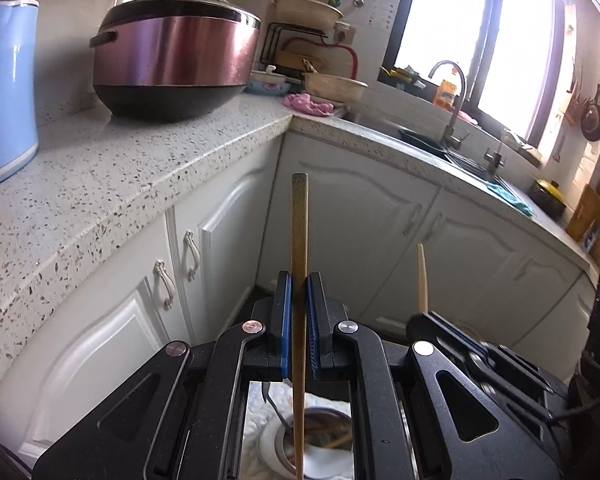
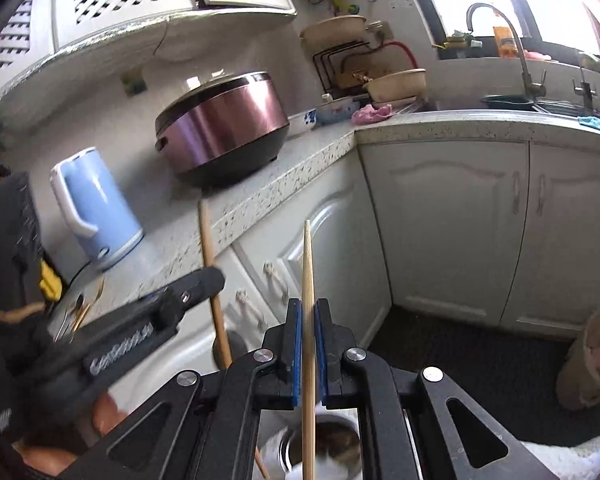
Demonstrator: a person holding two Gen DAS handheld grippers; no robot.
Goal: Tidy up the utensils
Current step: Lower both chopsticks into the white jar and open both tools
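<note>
While each tongs stands clamped on one upright chopstick, left tongs (image 1: pixel 299 312) grip the dark chopstick (image 1: pixel 300 240); right tongs (image 2: pixel 309 340) grip the pale chopstick (image 2: pixel 308 280); both long axes point down toward the steel cup (image 2: pixel 332 448) directly below.

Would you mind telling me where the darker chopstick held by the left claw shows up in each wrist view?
Left wrist view: the darker chopstick stands upright at centre, clamped in the left claw.
Right wrist view: it rises left of centre, gripped by the left claw, beside the pale chopstick in the right claw.
Shared landmark: the purple rice cooker.
</note>
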